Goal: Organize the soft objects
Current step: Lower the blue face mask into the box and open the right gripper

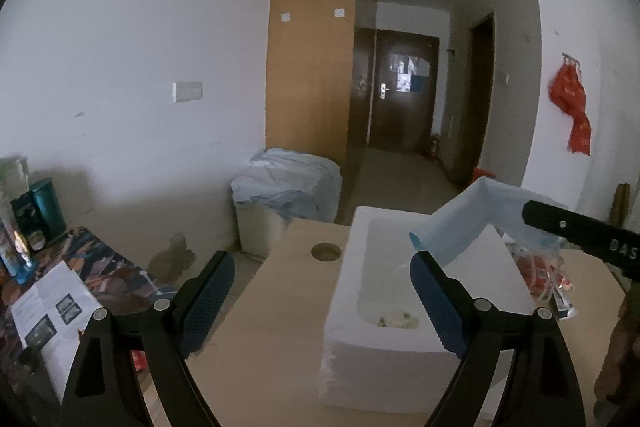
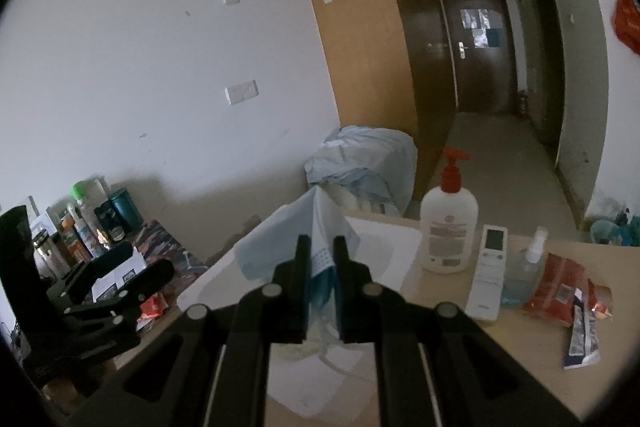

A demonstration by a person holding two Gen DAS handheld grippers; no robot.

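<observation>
A light blue face mask (image 1: 464, 219) hangs over the white foam box (image 1: 348, 307), pinched by my right gripper (image 1: 536, 217), which reaches in from the right. In the right wrist view the mask (image 2: 296, 231) rises between the fingers of that gripper (image 2: 321, 247), shut on it. My left gripper (image 1: 324, 269) stands open in front of the box with nothing between its pads; the mask's lower corner hangs just behind its right fingertip. In the box's hollow lies a small pale crumpled thing (image 1: 396, 319). The left gripper (image 2: 120, 267) shows at the left of the right wrist view.
The box rests on a wooden table (image 1: 280, 307) with a round hole (image 1: 326, 251). A pump bottle (image 2: 448, 227), remote (image 2: 490, 271), spray bottle (image 2: 524, 267) and red packets (image 2: 560, 287) stand at its right. Bottles and papers crowd the left (image 1: 28, 227). A cloth-covered bin (image 1: 288, 187) sits behind.
</observation>
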